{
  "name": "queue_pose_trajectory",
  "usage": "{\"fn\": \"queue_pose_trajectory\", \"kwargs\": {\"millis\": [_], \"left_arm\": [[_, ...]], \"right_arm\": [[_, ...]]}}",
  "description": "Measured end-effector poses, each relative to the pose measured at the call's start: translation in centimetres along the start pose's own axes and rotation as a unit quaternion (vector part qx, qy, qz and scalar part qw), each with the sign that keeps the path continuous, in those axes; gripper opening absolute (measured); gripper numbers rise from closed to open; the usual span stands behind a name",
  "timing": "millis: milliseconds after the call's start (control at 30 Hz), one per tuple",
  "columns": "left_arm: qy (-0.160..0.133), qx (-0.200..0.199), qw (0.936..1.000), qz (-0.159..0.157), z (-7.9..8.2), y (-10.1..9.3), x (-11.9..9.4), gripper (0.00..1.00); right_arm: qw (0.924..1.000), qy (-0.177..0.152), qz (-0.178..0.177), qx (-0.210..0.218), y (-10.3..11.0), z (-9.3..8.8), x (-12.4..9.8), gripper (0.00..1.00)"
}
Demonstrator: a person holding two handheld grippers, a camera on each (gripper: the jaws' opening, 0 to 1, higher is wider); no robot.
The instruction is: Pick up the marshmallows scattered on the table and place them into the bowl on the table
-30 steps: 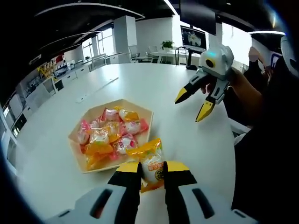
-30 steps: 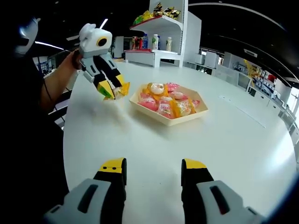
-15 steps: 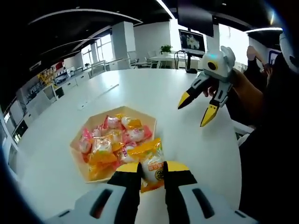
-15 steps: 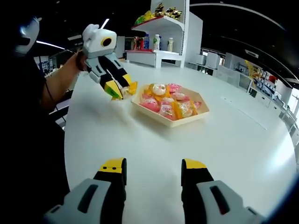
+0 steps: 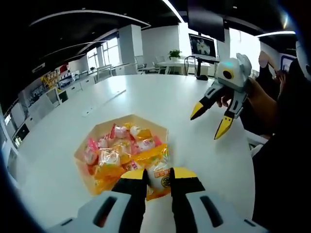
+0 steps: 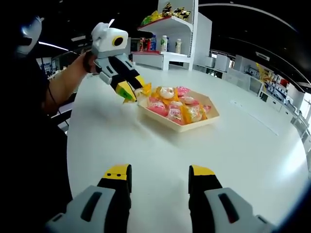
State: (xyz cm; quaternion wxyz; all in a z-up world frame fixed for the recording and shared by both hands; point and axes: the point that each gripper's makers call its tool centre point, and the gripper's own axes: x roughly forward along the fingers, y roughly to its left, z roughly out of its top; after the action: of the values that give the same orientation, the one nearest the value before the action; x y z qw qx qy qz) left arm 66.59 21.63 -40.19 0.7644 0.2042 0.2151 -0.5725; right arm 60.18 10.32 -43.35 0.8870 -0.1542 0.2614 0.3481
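A hexagonal wooden bowl [image 5: 92, 141] [image 6: 197, 125] on the white table holds several pink and orange wrapped marshmallows. My left gripper [image 5: 158, 175] is shut on an orange-wrapped marshmallow packet [image 5: 158, 167], held above the bowl's near rim. In the right gripper view the left gripper [image 6: 130, 91] hangs with that packet [image 6: 144, 89] at the bowl's left edge. My right gripper [image 6: 159, 175] is open and empty above bare table, well short of the bowl. It appears in the left gripper view as an open right gripper [image 5: 211, 120] to the right of the bowl.
The white table [image 6: 243, 145] stretches wide around the bowl. A white shelf unit [image 6: 177, 34] with bottles and snacks stands behind it. The person's arm [image 6: 60, 87] and dark clothes are at the table's left edge.
My left gripper has carried the packet forward from beside the bowl to over its near rim. The right gripper stays open and almost still.
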Motion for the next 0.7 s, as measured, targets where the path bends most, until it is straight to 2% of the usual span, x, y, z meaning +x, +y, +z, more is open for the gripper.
{"fn": "queue_pose_trajectory", "kwargs": {"millis": [300,700], "left_arm": [[-0.017,0.011,0.9998,0.008,1.1,0.4,0.2,0.20],[-0.036,-0.001,0.9991,0.021,2.0,1.4,0.3,0.20]], "right_arm": [[1.0000,0.000,0.000,0.001,0.1,0.0,0.0,0.47],[1.0000,-0.002,0.002,0.000,0.1,0.1,0.0,0.47]]}}
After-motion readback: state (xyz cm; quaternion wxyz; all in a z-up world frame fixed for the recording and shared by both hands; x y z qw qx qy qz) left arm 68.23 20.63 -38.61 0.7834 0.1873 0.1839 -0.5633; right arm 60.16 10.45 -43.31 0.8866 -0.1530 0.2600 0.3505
